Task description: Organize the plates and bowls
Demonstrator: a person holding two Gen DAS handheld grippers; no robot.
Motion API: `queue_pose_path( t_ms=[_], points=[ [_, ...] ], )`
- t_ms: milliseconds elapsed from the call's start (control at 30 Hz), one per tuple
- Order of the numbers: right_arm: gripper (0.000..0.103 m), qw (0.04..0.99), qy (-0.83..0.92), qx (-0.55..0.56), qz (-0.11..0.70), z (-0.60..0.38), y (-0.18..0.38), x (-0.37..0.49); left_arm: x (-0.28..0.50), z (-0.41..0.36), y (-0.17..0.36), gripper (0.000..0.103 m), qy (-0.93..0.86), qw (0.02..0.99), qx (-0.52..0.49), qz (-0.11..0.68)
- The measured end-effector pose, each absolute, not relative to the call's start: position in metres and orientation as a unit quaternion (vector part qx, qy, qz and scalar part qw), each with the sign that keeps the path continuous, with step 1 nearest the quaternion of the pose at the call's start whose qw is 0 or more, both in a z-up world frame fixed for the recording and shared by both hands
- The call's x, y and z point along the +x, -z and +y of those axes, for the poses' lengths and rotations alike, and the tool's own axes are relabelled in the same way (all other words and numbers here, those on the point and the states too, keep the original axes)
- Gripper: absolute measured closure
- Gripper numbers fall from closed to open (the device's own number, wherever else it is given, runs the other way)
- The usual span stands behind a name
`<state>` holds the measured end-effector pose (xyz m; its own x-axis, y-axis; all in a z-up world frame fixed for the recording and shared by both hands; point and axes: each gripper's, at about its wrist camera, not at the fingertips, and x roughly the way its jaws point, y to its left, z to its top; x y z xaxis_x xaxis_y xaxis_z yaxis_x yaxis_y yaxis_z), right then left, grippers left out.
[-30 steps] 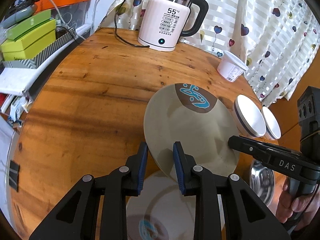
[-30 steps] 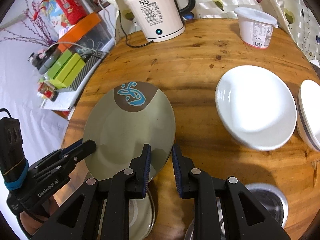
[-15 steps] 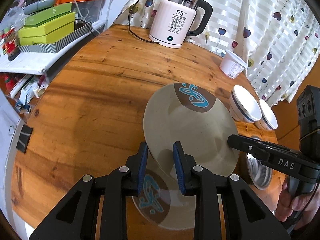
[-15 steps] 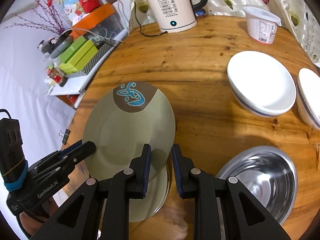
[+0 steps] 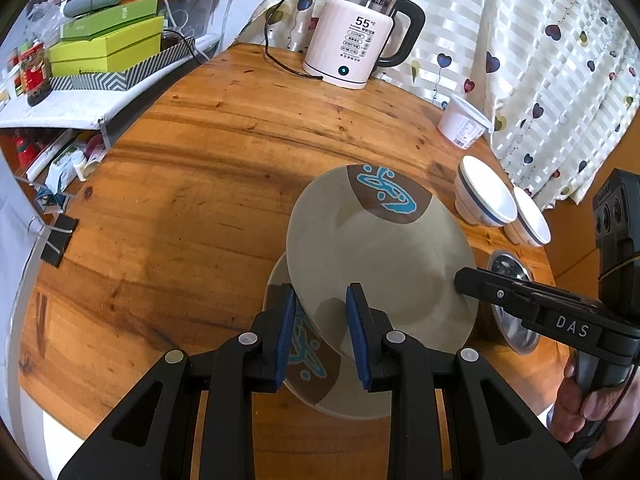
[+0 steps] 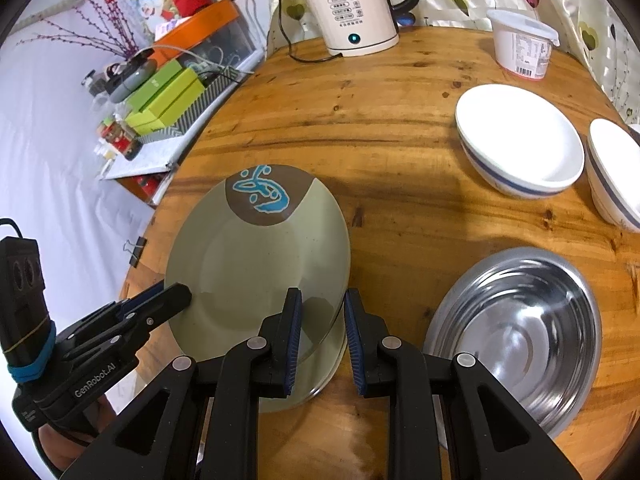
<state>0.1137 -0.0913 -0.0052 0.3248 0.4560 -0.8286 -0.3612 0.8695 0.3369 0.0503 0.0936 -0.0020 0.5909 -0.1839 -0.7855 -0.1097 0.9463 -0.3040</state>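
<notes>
Both grippers hold one beige plate point(image 5: 380, 248) with a brown and blue patch, lifted above the round wooden table point(image 5: 192, 184). My left gripper point(image 5: 320, 332) is shut on its near rim. My right gripper point(image 6: 320, 336) is shut on the opposite rim of the same plate point(image 6: 256, 256). A second matching plate point(image 5: 320, 376) lies on the table just beneath it; in the right wrist view only its edge point(image 6: 334, 360) shows. Two white bowls with blue bands point(image 6: 520, 148) point(image 6: 616, 172) and a steel bowl point(image 6: 516, 332) sit to the right.
A white electric kettle point(image 5: 356, 36) with its cord and a white lidded tub point(image 5: 464, 126) stand at the table's far side by the curtain. A shelf with green boxes point(image 5: 108, 44) lies off the left edge. A binder clip point(image 5: 58, 236) grips the table rim.
Both grippers have risen and pulled back with the plate held between them. The second plate on the table has come further into view beneath it, and the steel bowl now shows fully.
</notes>
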Motion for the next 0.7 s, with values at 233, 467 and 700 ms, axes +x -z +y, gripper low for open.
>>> queue_pose_path(
  t_ms=[233, 467, 700],
  points=[
    [0.082, 0.811, -0.256, 0.039, 0.525, -0.089, 0.006, 0.106, 0.041, 0.094, 0.004, 0.076, 0.017, 0.876, -0.169, 0.452],
    [0.082, 0.805, -0.262, 0.036, 0.531, -0.086, 0.012, 0.100, 0.032, 0.096, 0.009, 0.076, 0.009, 0.873, -0.173, 0.456],
    [0.082, 0.801, -0.264, 0.032, 0.537, -0.083, 0.018, 0.097, 0.027, 0.097, 0.015, 0.076, 0.004, 0.870, -0.176, 0.461]
  ],
)
